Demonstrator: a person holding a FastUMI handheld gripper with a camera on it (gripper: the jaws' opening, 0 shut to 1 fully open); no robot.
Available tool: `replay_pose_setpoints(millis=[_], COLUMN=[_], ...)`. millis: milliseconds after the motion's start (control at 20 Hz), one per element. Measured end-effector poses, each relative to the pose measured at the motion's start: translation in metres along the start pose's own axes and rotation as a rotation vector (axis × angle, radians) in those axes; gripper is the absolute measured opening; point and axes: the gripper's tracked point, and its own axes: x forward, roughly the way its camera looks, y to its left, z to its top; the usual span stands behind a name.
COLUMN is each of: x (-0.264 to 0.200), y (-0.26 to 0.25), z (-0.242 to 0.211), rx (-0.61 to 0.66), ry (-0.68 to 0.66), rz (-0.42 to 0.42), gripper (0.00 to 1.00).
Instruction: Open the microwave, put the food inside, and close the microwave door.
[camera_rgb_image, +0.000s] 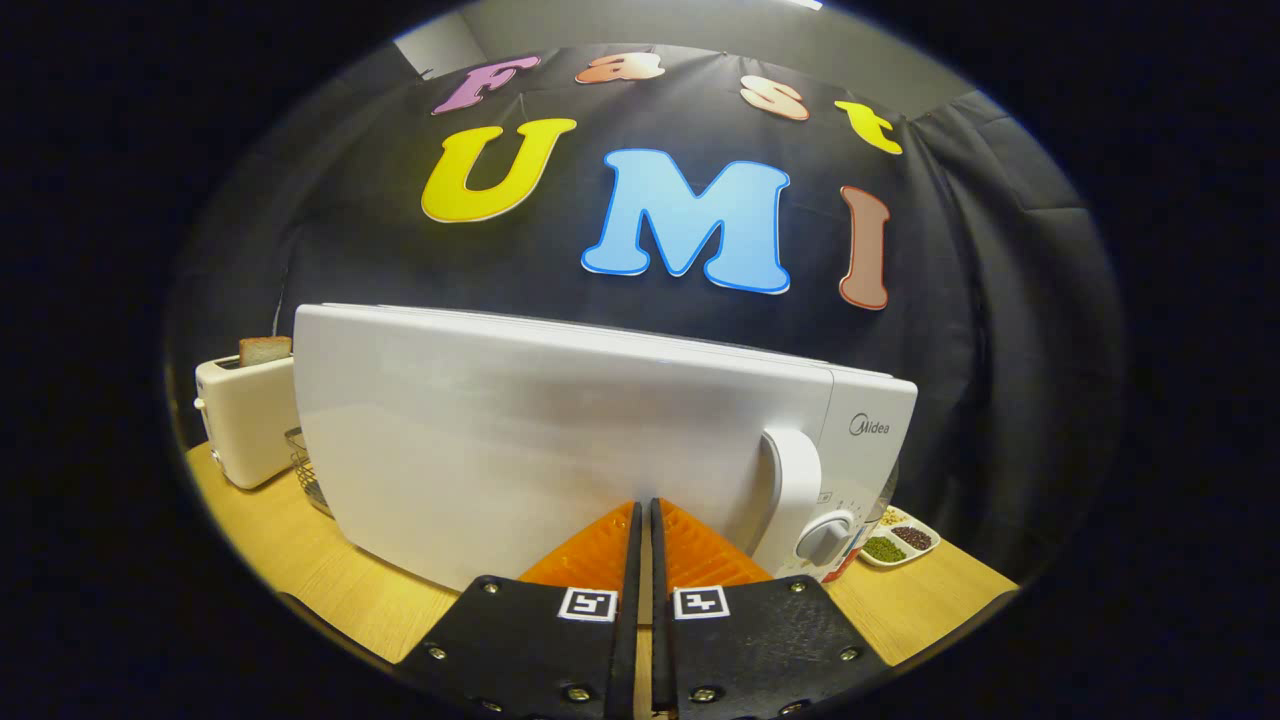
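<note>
The microwave (560, 440) fills the tabletop straight ahead, door shut, so whatever is inside stays hidden. The gripper (643, 508) has its fingers pressed together, nothing between them, tips right at the door beside the handle (793, 490). The toaster (245, 420) peeks out behind, with a half-hidden wire basket (305, 465). A divided dish (900, 540) sits partly behind the far corner.

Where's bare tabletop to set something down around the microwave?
Bare wood shows in front of the white microwave, left of the tool, whose closed fingers press against its door, out to the cream toaster. Another strip lies right of the tool, below the white divided dish of beans. The gap between toaster and microwave is crowded by a wire basket.
</note>
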Motion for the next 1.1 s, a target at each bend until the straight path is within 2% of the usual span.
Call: replay_pose_setpoints(millis=[400,900,1000,1100], x=[-0.087,-0.186,-0.196,-0.208], y=[0.018,0.029,0.018,0.012], z=[0.059,0.192,0.223,0.248], rx=[0.037,0.046,0.027,0.042], ry=[-0.007,-0.162,-0.216,-0.258], rz=[0.106,0.15,0.102,0.058], gripper=[0.06,0.06,0.14,0.28])
